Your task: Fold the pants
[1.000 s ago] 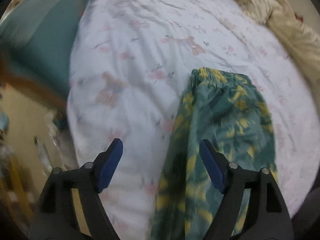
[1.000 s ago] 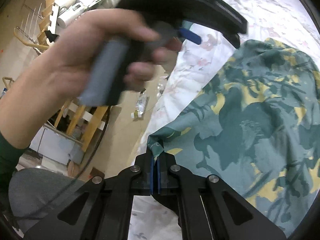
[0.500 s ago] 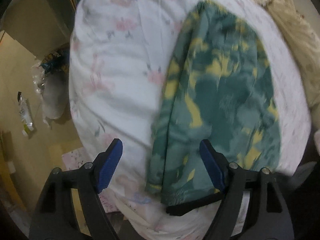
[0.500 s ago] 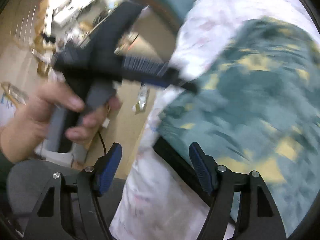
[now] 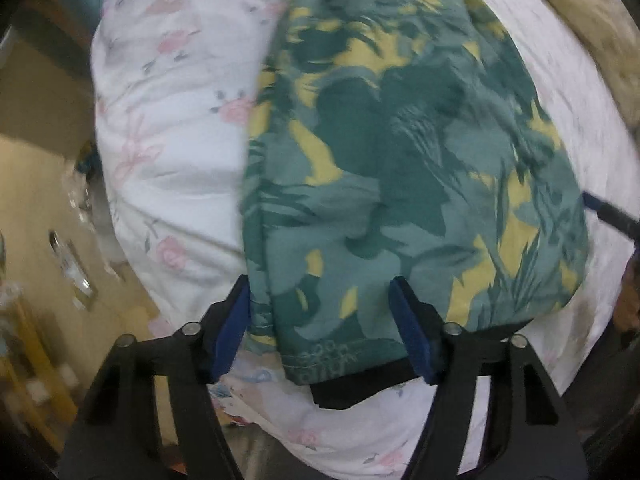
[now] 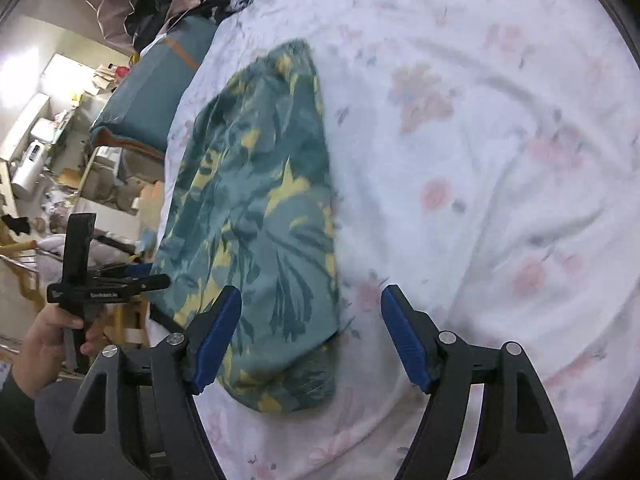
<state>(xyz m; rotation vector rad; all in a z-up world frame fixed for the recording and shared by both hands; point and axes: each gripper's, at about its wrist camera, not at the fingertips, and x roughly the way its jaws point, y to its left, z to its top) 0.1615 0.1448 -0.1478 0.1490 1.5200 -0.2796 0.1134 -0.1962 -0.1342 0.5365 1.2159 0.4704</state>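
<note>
The green pants with yellow leaf print lie flat in a long strip on the floral bedsheet, near the bed's edge. My left gripper is open, its jaws on either side of the pants' near hem corner. In the right wrist view the pants run from the near edge away to the upper left. My right gripper is open over their near right corner, holding nothing. The left gripper in a hand shows at the pants' left edge.
The bed's edge drops to a tan floor with litter on the left. A teal cushion and cluttered shelves lie beyond the bed. A beige blanket is bunched at the far right.
My right gripper let go of the pants' hem and opened, then swung round to their right corner. My left gripper moved down to the near hem. The pants now lie flat.
</note>
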